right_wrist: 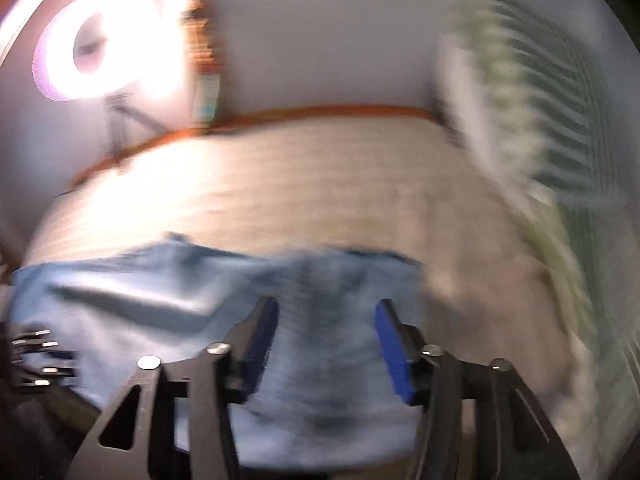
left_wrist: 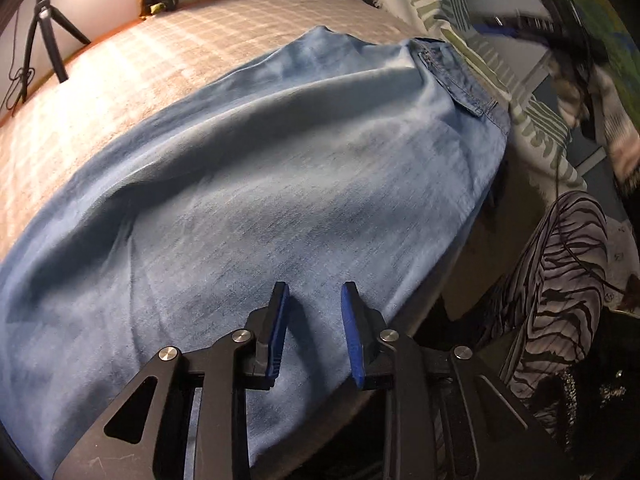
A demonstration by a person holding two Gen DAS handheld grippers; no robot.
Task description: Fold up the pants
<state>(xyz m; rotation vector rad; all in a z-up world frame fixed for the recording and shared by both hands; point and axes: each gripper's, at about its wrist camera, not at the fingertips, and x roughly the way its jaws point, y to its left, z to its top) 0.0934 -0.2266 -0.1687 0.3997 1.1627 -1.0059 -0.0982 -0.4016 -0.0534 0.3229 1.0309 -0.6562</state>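
Hovering over the pants (left_wrist: 248,184), both grippers' jaws stand parted, gripping nothing.

A beige checked bedspread (left_wrist: 168,64) covers the bed, an orange strip edging its far side. Beyond that far edge a black tripod (left_wrist: 44,36) stands against the pale wall, with a glowing ring light (right_wrist: 84,44) above it. To the right of the bedspread hangs a white cloth with green leaf stripes (left_wrist: 448,12); below it shows zebra-striped fabric (left_wrist: 560,280).
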